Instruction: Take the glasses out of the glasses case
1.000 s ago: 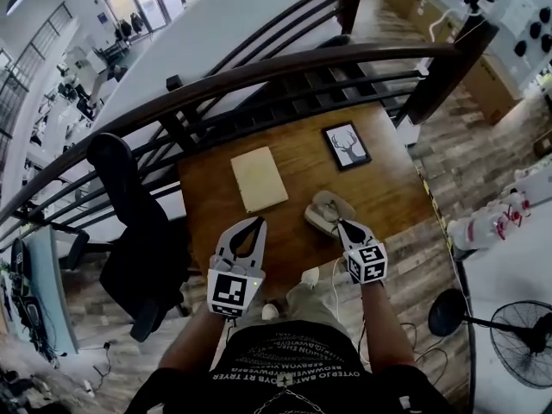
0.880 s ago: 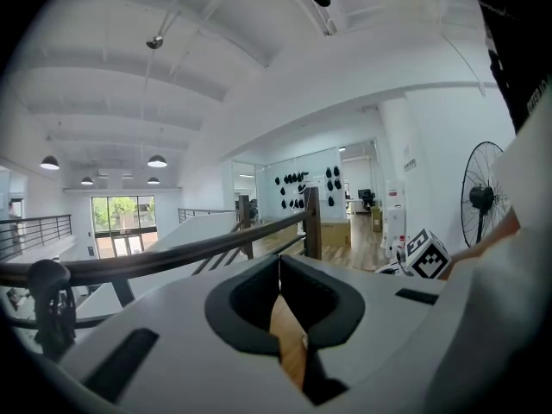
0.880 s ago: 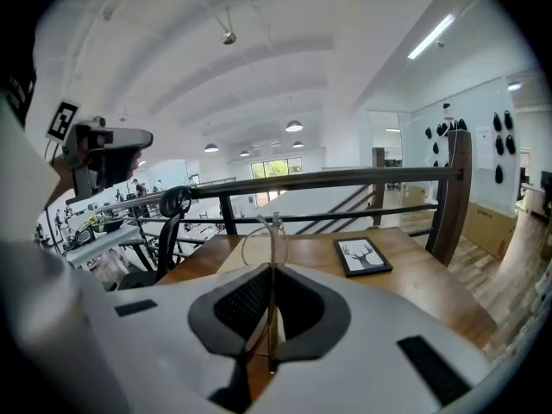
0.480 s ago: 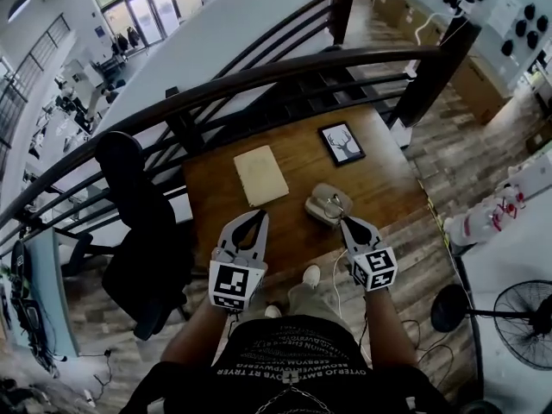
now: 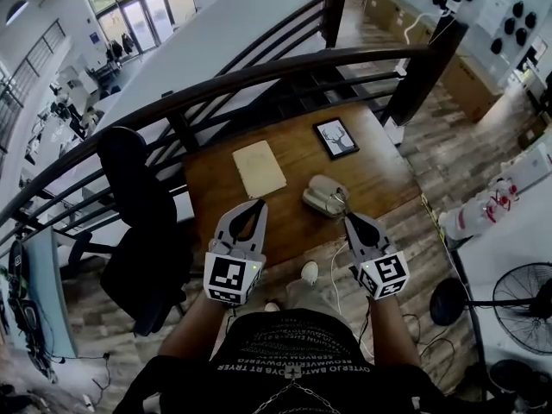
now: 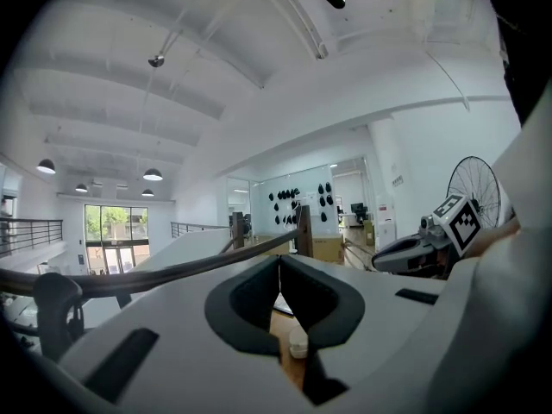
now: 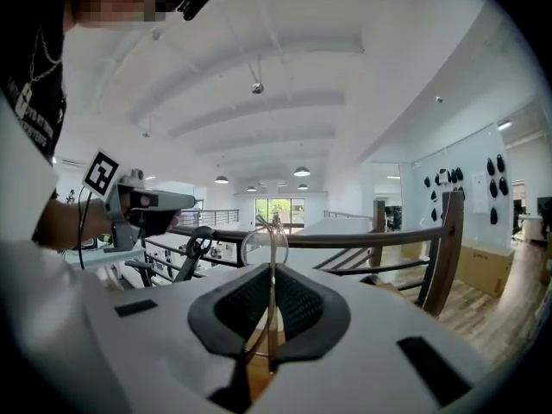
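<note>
Right gripper view shows your right gripper clamped on the thin wire frame of the glasses, with one lens ring standing up past the tips. In the head view, a second ago that gripper was down at the glasses case. It has since risen and drawn back toward 5 o'clock of the case. The case has stayed on the worktop, at about 4 o'clock of its middle. The glasses therefore look clear of the case, and setting them down is probably all that remains. Your left gripper has its jaws together on nothing, at 9 o'clock of the case.
</note>
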